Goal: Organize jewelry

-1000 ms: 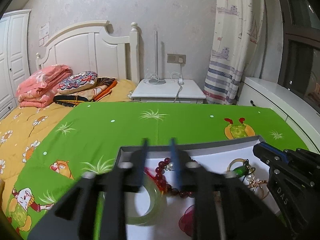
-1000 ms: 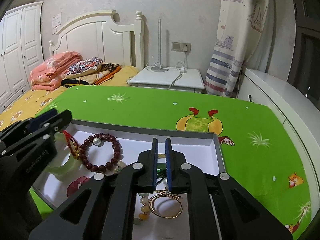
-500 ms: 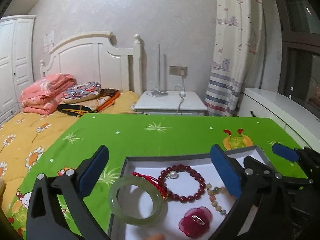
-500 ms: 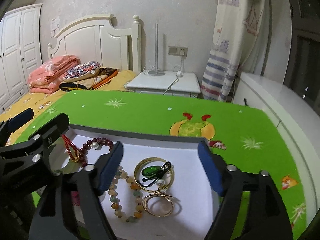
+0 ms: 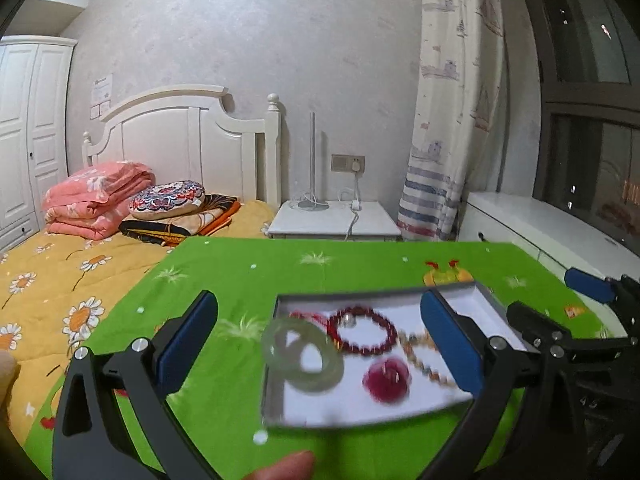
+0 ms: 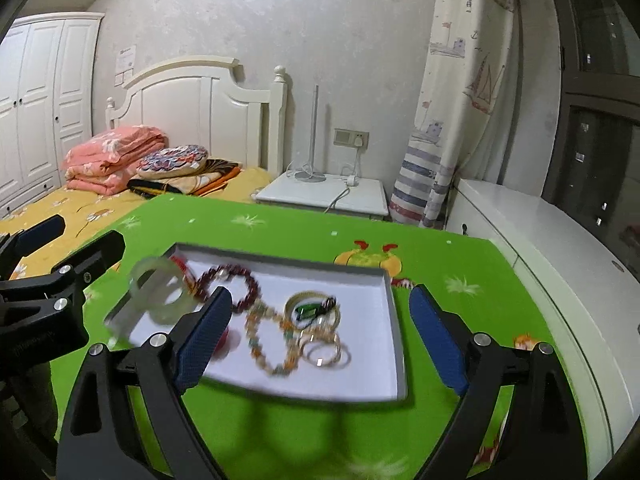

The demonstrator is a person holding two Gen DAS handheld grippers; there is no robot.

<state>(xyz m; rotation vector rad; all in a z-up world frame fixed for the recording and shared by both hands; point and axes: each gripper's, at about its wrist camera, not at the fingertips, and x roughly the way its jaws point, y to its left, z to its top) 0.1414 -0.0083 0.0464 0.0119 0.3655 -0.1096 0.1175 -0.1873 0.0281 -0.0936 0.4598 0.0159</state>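
Note:
A grey-rimmed white tray (image 5: 360, 294) (image 6: 392, 320) sits on the green cloth and holds the jewelry. At its left end lies a pale jade bangle (image 5: 332, 376) (image 6: 168, 314), with a dark red bead bracelet (image 5: 376, 350) (image 6: 248, 284) beside it. A round red piece (image 5: 386, 380) and a mixed-bead bracelet (image 5: 420, 356) (image 6: 264, 344) are nearer. Gold rings (image 6: 324, 352) and a green pendant (image 6: 308, 312) lie at the right. My left gripper (image 5: 318, 340) (image 6: 68, 242) and right gripper (image 6: 320, 340) (image 5: 560, 304) are both open, above the tray's near side and holding nothing. The jewelry is motion-blurred.
The green cartoon cloth (image 5: 248, 276) covers the surface. To the left is a bed with a yellow duvet (image 5: 60, 264) and a folded pink blanket (image 5: 96, 196). A white nightstand (image 5: 336, 220) stands behind and a white cabinet (image 6: 540, 232) runs along the right. A fingertip (image 5: 280, 470) shows at the bottom.
Both grippers went from shut to wide open and have drawn back and up from the tray. The tray now sits farther ahead in both views.

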